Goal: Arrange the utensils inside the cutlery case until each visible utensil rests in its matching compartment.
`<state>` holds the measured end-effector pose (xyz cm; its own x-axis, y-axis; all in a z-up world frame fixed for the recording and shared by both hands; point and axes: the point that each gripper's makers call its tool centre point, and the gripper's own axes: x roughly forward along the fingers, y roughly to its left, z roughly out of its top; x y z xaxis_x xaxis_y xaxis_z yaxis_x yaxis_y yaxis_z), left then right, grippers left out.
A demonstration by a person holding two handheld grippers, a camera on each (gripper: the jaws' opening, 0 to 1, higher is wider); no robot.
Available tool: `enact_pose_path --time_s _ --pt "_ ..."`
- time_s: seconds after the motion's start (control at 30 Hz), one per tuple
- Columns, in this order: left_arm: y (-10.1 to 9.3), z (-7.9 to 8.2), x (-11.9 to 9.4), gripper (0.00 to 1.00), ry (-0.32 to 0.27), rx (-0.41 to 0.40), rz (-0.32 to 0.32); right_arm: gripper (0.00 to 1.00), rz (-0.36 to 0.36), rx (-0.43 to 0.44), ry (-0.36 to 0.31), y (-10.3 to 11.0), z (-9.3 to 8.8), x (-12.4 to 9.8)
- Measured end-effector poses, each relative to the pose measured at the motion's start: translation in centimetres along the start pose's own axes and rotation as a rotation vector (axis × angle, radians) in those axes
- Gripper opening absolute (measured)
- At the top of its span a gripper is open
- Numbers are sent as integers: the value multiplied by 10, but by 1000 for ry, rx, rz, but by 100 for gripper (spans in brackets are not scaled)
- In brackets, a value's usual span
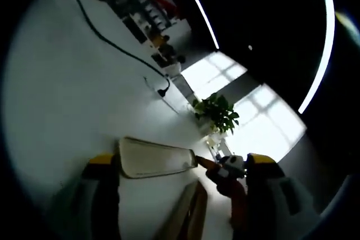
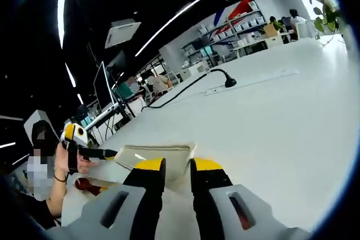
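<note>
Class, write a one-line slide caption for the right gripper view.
Right gripper, jaws nearly closed, points at a cream tray on the white table; the left gripper shows at left.

Left gripper (image 1: 183,164): both yellow-tipped jaws rise from the bottom of the left gripper view, set wide apart — open, nothing between the pads. The right gripper enters this view from the right, its orange and white body beside the left gripper's right jaw.

Right gripper (image 2: 177,167): jaws nearly together — a narrow gap between the yellow tips, nothing visibly gripped. In the right gripper view, the person's hand (image 2: 70,161) at far left holds the left gripper by its handle, forearm bare.
</note>
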<state>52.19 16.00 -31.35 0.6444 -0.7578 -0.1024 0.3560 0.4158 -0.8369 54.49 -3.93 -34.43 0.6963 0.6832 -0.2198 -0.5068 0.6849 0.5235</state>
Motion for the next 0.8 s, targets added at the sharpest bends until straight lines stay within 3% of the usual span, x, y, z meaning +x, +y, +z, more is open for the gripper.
enact_pose_path --time_s 0.17,0.37,0.53,0.67,0.8 --pt "0 -1 0 99 -1 2 2 13 61 101 -63 3 13 -3" --pt "2 -1 -1 96 -2 1 8 12 85 185 -70 4 15 -4" --pt "4 -2 -1 93 1 10 17 6 179 347 -123 14 27 -8" --pt "6 -5 0 88 14 37 37 5 191 346 -133 20 29 -10" --pt "9 -5 0 86 21 71 57 2 268 406 -165 33 38 -12"
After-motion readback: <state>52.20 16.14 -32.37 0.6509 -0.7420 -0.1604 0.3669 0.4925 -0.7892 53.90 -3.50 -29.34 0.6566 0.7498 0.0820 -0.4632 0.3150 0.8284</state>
